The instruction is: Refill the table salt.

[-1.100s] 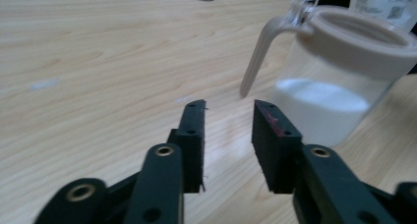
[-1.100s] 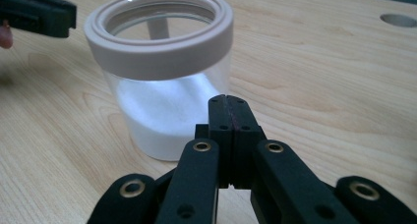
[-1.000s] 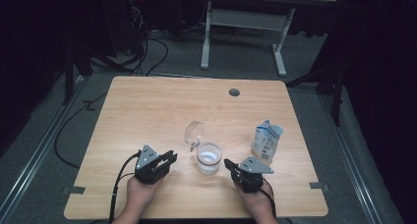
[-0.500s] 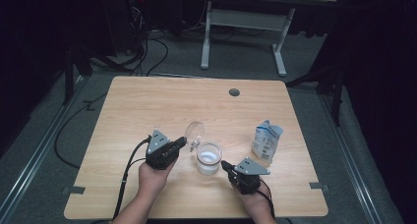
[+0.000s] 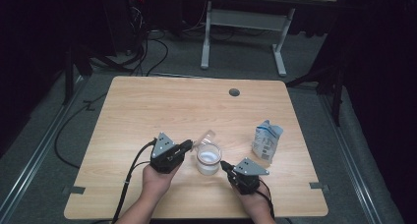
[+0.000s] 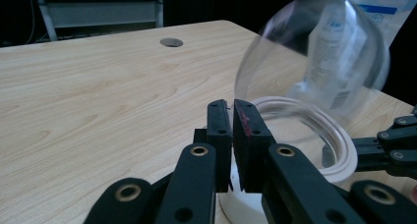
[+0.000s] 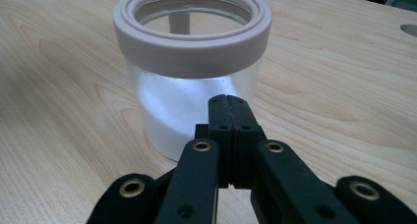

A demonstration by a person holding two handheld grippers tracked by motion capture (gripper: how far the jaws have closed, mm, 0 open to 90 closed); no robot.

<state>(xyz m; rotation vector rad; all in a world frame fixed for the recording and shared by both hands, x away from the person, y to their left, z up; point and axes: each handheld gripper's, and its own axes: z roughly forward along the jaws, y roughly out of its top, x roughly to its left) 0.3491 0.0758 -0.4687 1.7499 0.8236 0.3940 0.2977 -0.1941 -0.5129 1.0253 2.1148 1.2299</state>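
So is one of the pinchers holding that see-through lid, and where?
Yes: the left gripper pinches the clear lid by its lower edge, tilted above the jar. The right gripper is shut on nothing, just beside the jar.

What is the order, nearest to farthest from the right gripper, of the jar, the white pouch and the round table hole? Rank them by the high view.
Measured from the right gripper:
1. Jar, just off its tips, toward the left.
2. White pouch, standing to its right and farther back.
3. Round table hole, near the table's far edge.
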